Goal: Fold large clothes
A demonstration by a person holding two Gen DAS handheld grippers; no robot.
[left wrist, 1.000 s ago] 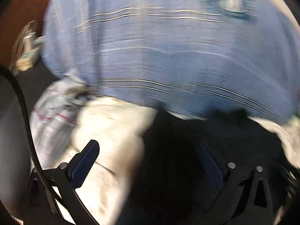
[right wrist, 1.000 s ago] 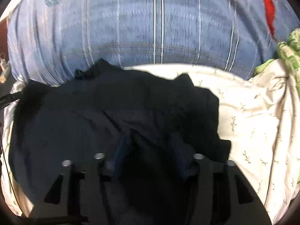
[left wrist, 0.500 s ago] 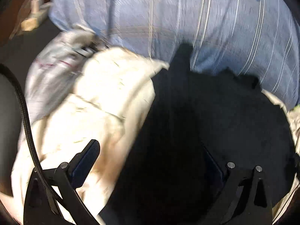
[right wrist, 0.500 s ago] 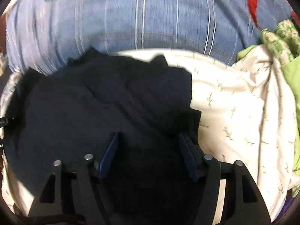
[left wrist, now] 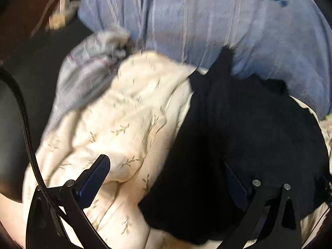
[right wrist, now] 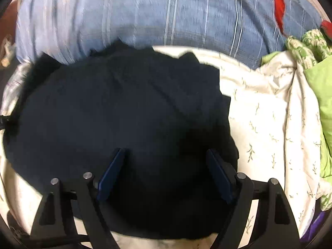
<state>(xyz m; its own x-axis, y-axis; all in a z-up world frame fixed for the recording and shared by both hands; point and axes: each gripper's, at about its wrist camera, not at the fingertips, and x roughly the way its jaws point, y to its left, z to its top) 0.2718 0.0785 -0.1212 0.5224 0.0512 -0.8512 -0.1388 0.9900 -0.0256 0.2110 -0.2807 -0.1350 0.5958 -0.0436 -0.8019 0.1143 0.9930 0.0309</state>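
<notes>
Both grippers I hold point steeply down over the dark garment (right wrist: pixel 124 112). On my right gripper (right wrist: pixel 166 155) the jaws have just been opening and now stand wide apart, the blue pads (right wrist: pixel 113 172) on either side of a stretch of dark cloth without pinching it. On my left gripper (left wrist: pixel 166 166) the jaws are spread wide too; one pad (left wrist: pixel 95 176) hangs over the cream sheet (left wrist: pixel 116 128), the other over the dark garment (left wrist: pixel 238 145), and nothing is clamped between them.

That garment, black or very dark navy, lies bunched in a rough mound on the cream sheet (right wrist: pixel 269 114), which carries a small leaf print. Its far edge reaches onto a blue striped cloth (right wrist: pixel 166 14) that fills the top of both views. Seen from the right wrist, a green printed cloth (right wrist: pixel 319 83) is heaped at the right edge, just beside the sheet, with a red strip (right wrist: pixel 279 6) above it. Seen from the left wrist, a crumpled grey cloth (left wrist: pixel 89 72) lies at the sheet's far left corner, and a black cable (left wrist: pixel 27 137) curves down the left side.
</notes>
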